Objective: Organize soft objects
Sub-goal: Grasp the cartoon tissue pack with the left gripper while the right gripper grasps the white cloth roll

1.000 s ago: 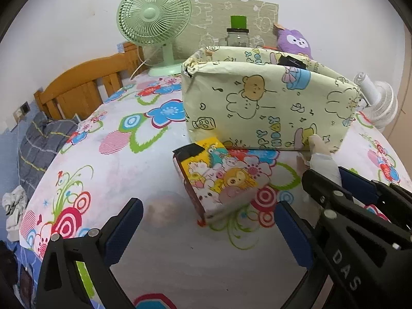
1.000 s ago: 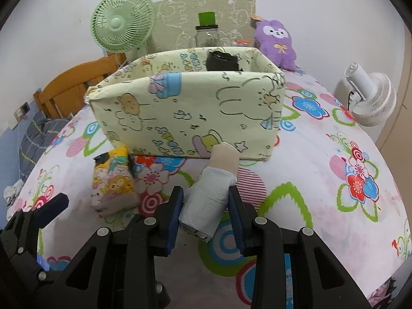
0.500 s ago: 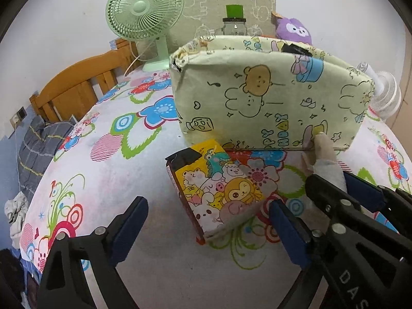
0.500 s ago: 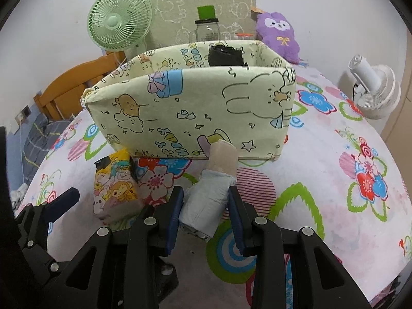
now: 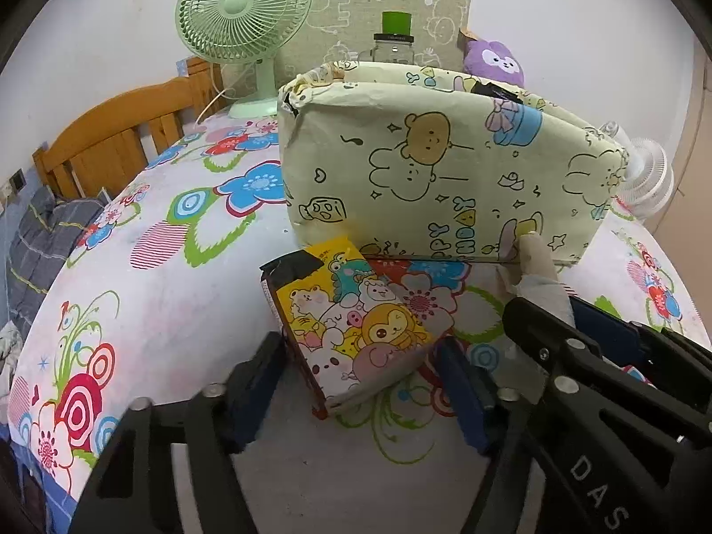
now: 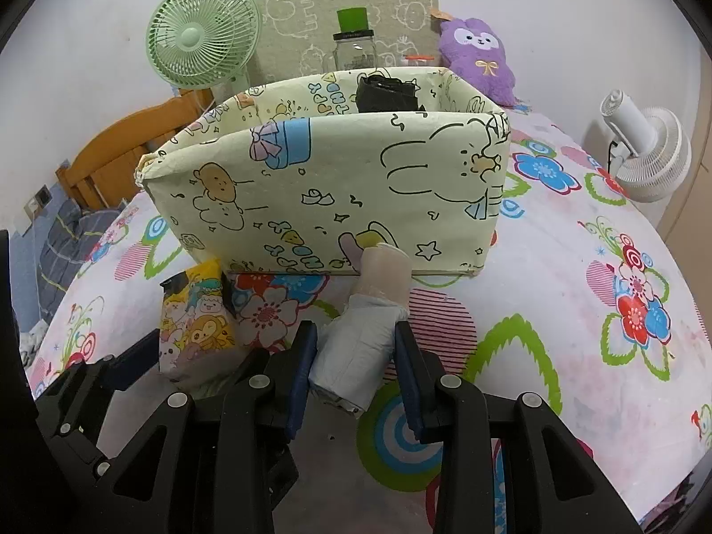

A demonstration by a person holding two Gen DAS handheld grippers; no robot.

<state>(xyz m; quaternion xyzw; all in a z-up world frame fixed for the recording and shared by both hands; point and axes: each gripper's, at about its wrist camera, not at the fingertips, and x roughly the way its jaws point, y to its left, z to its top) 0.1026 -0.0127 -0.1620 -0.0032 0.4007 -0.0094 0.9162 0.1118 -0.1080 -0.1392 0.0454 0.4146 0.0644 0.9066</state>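
A yellow cartoon-print tissue pack (image 5: 356,325) lies on the flowered bed sheet before a pale green cartoon fabric storage box (image 5: 445,178). My left gripper (image 5: 362,394) has its blue pads on both sides of the pack, closing in; firm contact is unclear. My right gripper (image 6: 353,367) is shut on a rolled grey-and-beige cloth bundle (image 6: 360,342), which leans toward the box (image 6: 333,196). The pack also shows in the right wrist view (image 6: 196,325). A black item (image 6: 385,93) sits inside the box.
A green desk fan (image 5: 242,13), a glass jar with green lid (image 6: 353,46) and a purple plush (image 6: 476,55) stand behind the box. A white fan (image 6: 641,151) is at the right. A wooden headboard (image 5: 115,138) is at the left.
My left gripper has moved forward around the tissue pack and its jaws have narrowed onto it. My right gripper keeps hold of the cloth bundle, slightly nearer the box.
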